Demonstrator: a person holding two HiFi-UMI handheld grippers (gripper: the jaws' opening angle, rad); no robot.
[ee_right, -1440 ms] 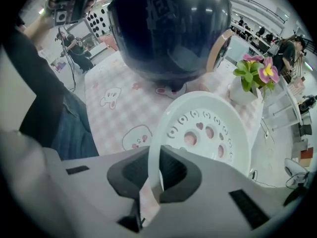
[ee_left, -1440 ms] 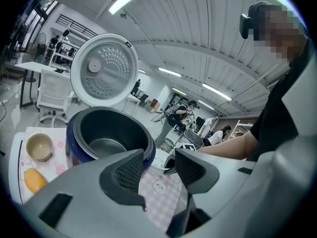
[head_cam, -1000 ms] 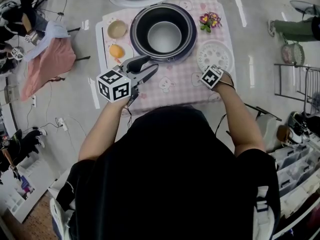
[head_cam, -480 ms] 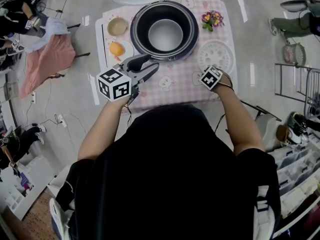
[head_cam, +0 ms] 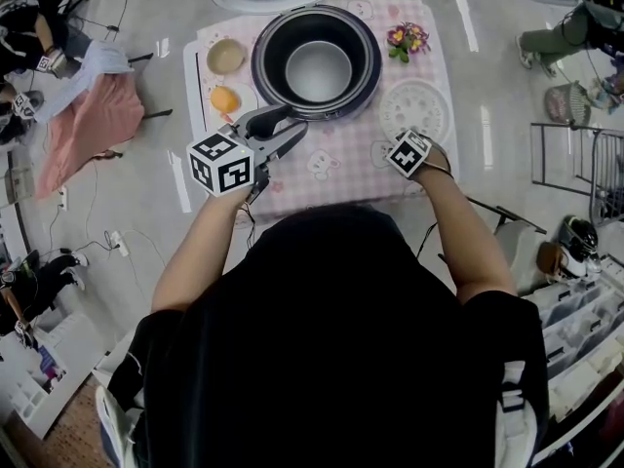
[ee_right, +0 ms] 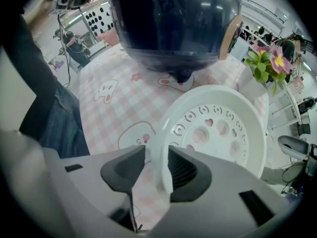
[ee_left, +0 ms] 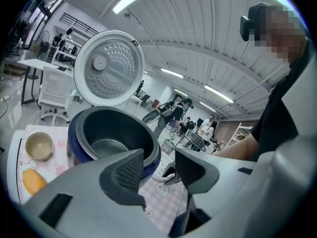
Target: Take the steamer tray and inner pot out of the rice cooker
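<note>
The dark blue rice cooker (head_cam: 317, 61) stands open at the back of the pink checked table, the inner pot (head_cam: 319, 71) still inside it. To its right the white steamer tray (head_cam: 417, 105) lies on the cloth. My right gripper (head_cam: 416, 137) points straight down at the tray's near edge. In the right gripper view its jaws (ee_right: 157, 157) have just been opening and stand open, with the tray's rim (ee_right: 218, 128) between them and a gap at the left pad. My left gripper (head_cam: 292, 127) hovers open and empty in front of the cooker (ee_left: 79, 128).
Left of the cooker, a beige bowl (head_cam: 227, 57) and an orange (head_cam: 225, 98) sit on a white tray (head_cam: 200, 86). A pot of flowers (head_cam: 408, 39) stands behind the steamer tray. The raised lid (ee_left: 109, 68) is behind the cooker. Pink cloth (head_cam: 93, 125) lies on the floor at left.
Both grippers stay where they were over the table. Only people at the room's edges have shifted.
</note>
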